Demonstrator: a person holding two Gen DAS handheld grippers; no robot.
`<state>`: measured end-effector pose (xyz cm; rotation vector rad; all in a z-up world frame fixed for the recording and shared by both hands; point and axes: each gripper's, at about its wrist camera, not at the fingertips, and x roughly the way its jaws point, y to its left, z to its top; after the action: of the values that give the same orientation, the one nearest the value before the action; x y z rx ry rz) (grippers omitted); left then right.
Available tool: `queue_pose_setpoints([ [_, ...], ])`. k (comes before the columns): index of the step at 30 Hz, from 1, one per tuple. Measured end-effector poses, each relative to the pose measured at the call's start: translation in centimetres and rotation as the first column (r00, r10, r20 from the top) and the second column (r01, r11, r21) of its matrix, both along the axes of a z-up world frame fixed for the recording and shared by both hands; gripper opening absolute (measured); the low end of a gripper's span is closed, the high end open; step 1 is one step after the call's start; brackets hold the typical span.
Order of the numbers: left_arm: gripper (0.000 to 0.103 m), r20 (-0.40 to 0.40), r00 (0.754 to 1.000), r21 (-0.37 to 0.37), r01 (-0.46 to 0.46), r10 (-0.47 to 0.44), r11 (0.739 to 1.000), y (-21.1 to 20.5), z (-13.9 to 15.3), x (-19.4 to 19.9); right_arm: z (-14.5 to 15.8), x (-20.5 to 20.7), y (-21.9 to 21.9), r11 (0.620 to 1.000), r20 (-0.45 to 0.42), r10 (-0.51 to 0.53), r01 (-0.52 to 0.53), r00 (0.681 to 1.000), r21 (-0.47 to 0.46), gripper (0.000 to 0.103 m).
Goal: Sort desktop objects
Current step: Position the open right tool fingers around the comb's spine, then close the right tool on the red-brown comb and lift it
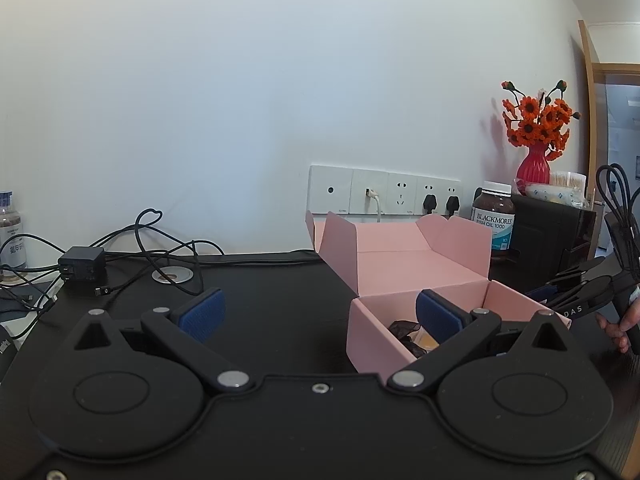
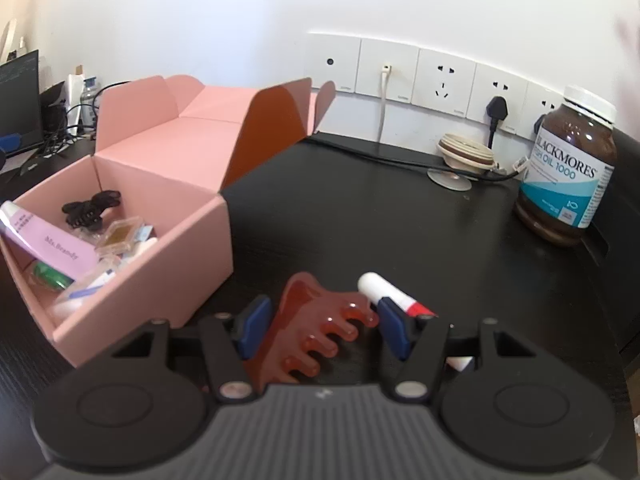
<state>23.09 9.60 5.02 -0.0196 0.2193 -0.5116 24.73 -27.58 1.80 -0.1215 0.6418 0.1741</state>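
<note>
A translucent brown wide-tooth comb (image 2: 316, 320) lies on the black desk between the blue pads of my right gripper (image 2: 324, 326). Both pads touch it, one on its spine and one on its teeth. A white stick with a red end (image 2: 384, 290) lies just behind the right pad. The open pink box (image 2: 160, 160) stands to the left and holds a black hair claw (image 2: 90, 208), a purple tube (image 2: 48, 248) and a small yellow case (image 2: 118, 236). My left gripper (image 1: 320, 314) stands wide open with nothing in it, its right finger in front of the pink box (image 1: 400, 264).
A brown fish-oil bottle (image 2: 568, 176) stands at the right by a black case (image 1: 548, 232). Wall sockets (image 2: 440, 76), a black cable and a tape roll (image 2: 464, 156) line the back. A charger with tangled cables (image 1: 82, 268) lies at the left. A red vase of orange flowers (image 1: 534, 160) stands behind.
</note>
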Motion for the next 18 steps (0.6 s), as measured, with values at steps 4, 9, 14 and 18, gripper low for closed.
queue_pose_setpoints([
  [4,0.103,-0.002,1.000,-0.001,-0.004,0.004,1.000,0.01,-0.01,0.05,-0.02,0.09,-0.45,1.000,-0.006,-0.005,0.005,1.000,0.022,0.058],
  [9,0.103,-0.004,1.000,-0.005,-0.008,0.008,1.000,0.09,-0.03,0.06,0.07,0.38,-0.63,0.997,-0.033,-0.063,0.064,0.997,0.043,0.067],
  [14,0.103,-0.001,1.000,-0.001,-0.010,0.010,1.000,0.04,-0.01,0.00,-0.16,0.56,-0.96,0.995,-0.044,-0.079,0.082,0.996,0.065,0.075],
  [18,0.103,-0.003,1.000,-0.003,-0.010,0.010,1.000,0.07,-0.01,0.03,-0.07,0.49,-0.53,0.997,-0.037,-0.043,0.045,0.998,0.067,0.056],
])
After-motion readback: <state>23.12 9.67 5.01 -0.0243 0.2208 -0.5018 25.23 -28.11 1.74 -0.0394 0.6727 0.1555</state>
